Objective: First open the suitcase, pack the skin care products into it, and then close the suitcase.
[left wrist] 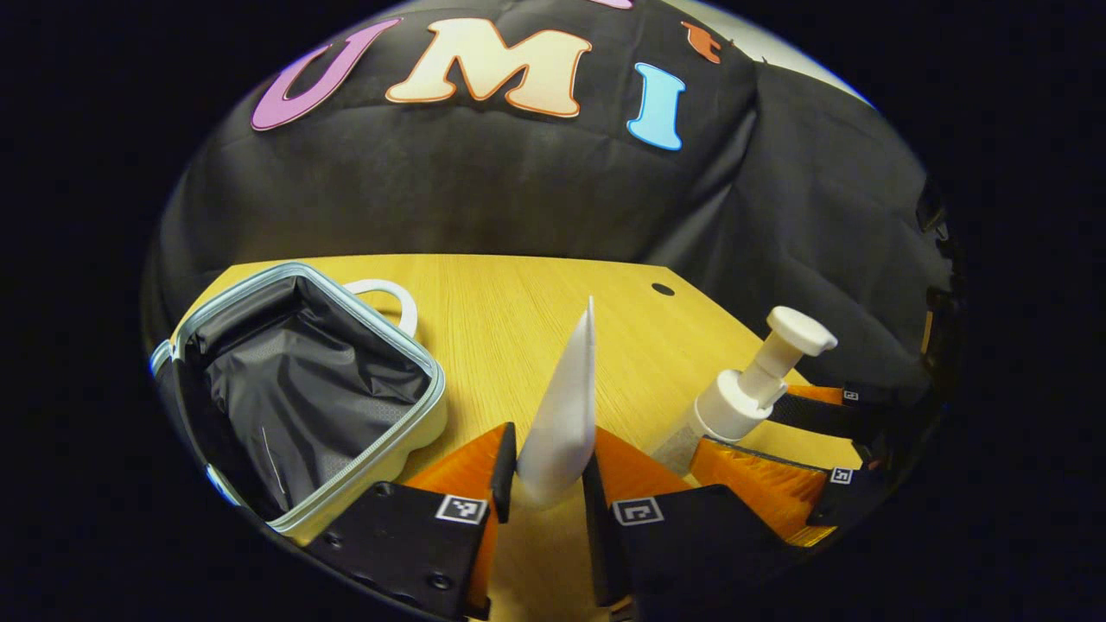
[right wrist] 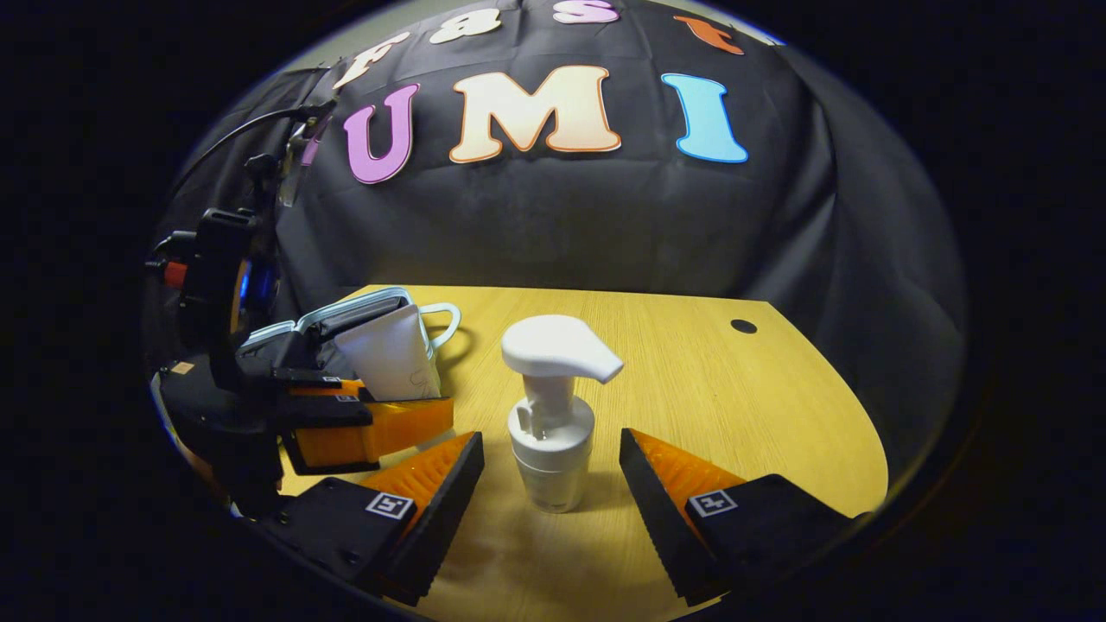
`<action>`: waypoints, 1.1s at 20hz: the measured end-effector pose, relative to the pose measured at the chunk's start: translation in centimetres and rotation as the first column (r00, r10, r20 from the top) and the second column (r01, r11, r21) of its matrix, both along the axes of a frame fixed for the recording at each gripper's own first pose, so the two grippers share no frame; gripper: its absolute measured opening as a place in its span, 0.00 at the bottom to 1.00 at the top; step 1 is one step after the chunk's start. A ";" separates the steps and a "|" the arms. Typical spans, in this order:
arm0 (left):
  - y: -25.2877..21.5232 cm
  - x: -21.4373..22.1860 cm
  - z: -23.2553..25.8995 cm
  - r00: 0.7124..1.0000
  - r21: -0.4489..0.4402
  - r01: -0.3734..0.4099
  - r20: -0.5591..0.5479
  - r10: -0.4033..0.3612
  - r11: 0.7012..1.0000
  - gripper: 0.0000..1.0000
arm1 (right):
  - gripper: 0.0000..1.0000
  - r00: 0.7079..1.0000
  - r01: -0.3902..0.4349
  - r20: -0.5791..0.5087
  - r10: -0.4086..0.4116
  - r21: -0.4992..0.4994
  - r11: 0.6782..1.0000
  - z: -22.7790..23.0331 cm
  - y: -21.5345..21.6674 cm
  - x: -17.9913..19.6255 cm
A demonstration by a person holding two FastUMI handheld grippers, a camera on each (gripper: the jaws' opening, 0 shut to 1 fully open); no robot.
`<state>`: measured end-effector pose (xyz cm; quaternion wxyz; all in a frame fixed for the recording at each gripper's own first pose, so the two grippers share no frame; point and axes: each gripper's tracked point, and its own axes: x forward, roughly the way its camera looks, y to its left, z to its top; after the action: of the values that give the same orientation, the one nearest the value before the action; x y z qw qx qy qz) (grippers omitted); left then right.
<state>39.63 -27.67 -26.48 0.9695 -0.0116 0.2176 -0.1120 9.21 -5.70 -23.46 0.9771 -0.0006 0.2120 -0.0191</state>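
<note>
A small pale suitcase [left wrist: 393, 453] lies open at the left of the wooden table [left wrist: 518, 302], its dark lining showing. My left gripper [left wrist: 550, 449] is shut on a white tube [left wrist: 566, 406], held upright just right of the suitcase. A white pump bottle [right wrist: 553, 415] stands on the table between the fingers of my right gripper [right wrist: 550, 441], which is open with a gap on each side. In the right gripper view, the left gripper [right wrist: 406, 404] holds the tube [right wrist: 389, 358] in front of the suitcase [right wrist: 354, 304]. The left gripper view shows the pump bottle [left wrist: 752, 389] to the right.
The black cloth wall rises behind the table's far edge. A small dark hole [right wrist: 743, 326] sits in the tabletop at the back right. Bare wood [right wrist: 734, 406] stretches to the right of the bottle. The suitcase's white handle [left wrist: 389, 298] points toward the wall.
</note>
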 end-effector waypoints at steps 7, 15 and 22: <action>0.0 -1.3 2.4 0.999 -0.104 0.030 -0.039 -0.034 0.994 0.30 | 1.00 1.000 0.007 -0.003 -0.007 0.006 1.000 -1.0 -0.1 1.4; 5.7 -2.1 9.7 0.998 -0.254 -0.060 -0.007 0.060 0.965 0.32 | 0.61 0.999 -0.019 -0.034 0.017 -0.063 0.998 -0.7 -0.3 1.9; 16.0 -2.7 10.3 0.970 -0.265 -0.237 -0.121 0.212 0.935 0.32 | 0.60 0.996 -0.077 0.052 0.079 -0.045 0.996 7.3 2.9 3.9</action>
<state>36.88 -11.62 -16.16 0.9539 -0.1769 0.2407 -0.0294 13.16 -2.82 -16.16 0.9822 -0.0293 0.1852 0.0146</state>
